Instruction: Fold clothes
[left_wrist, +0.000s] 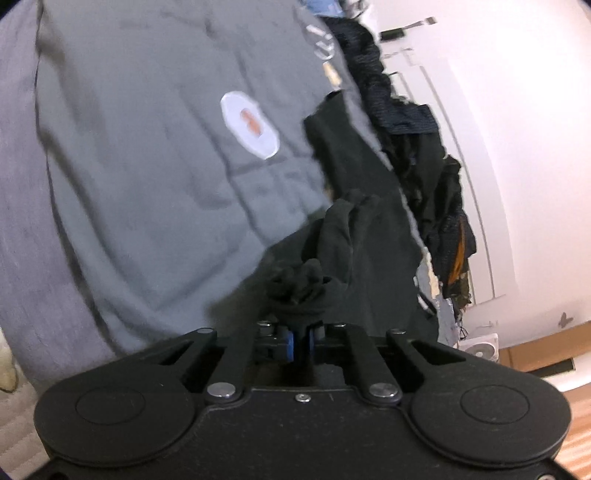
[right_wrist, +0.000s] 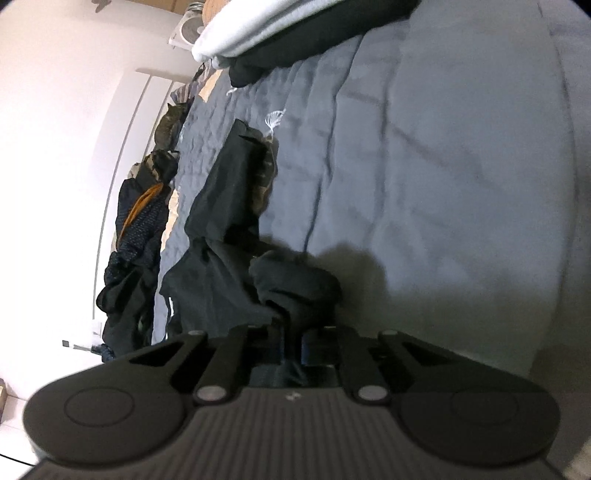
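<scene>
A black garment lies stretched over a grey bedspread. In the left wrist view my left gripper is shut on a bunched end of this black cloth, which bulges out just ahead of the blue pads. The right wrist view shows the same black garment running away across the bed. My right gripper is shut on its near bunched end, with cloth pinched between the jaws and hanging behind them.
A heap of dark clothes lies along the bed's edge by a white wall. A white oval patch marks the bedspread. A white blanket and dark folded items sit at the far end. The dark clothes heap borders the bed.
</scene>
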